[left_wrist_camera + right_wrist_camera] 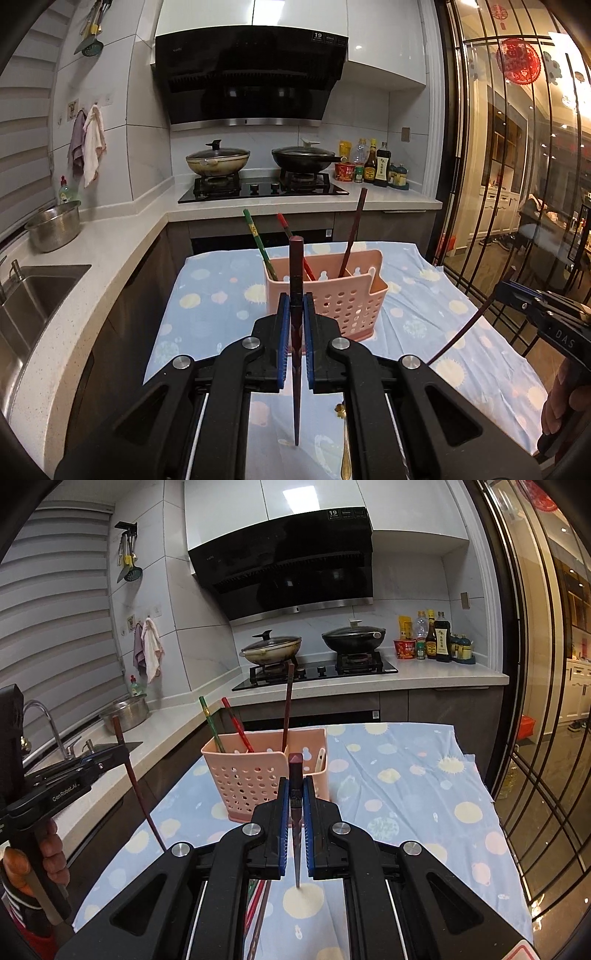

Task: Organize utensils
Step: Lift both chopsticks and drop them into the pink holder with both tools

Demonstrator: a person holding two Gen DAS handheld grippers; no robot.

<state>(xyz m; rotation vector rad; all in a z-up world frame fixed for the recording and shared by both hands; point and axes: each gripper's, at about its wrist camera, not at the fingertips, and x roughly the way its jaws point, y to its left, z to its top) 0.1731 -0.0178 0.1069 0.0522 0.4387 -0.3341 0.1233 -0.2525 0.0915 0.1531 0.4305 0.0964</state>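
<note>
My left gripper (296, 301) is shut on a dark maroon chopstick (296, 258) that stands upright above the cloth, in front of the pink perforated holder (343, 306). My right gripper (295, 782) is shut on a second dark chopstick (295, 766), also upright, near the pink holder (251, 779). Each view shows the other gripper off to the side with its stick slanting down: the right gripper (500, 290) and the left gripper (122, 754). Inside the holder stand a green chopstick (258, 242), a red chopstick (286, 229) and a brown chopstick (354, 229).
The holder stands on a table under a blue dotted cloth (406, 794). A gold spoon (345, 446) and loose chopsticks (256, 901) lie on the cloth beneath the grippers. A counter with a sink (33, 295) runs on the left; a stove with two pans (258, 162) is behind.
</note>
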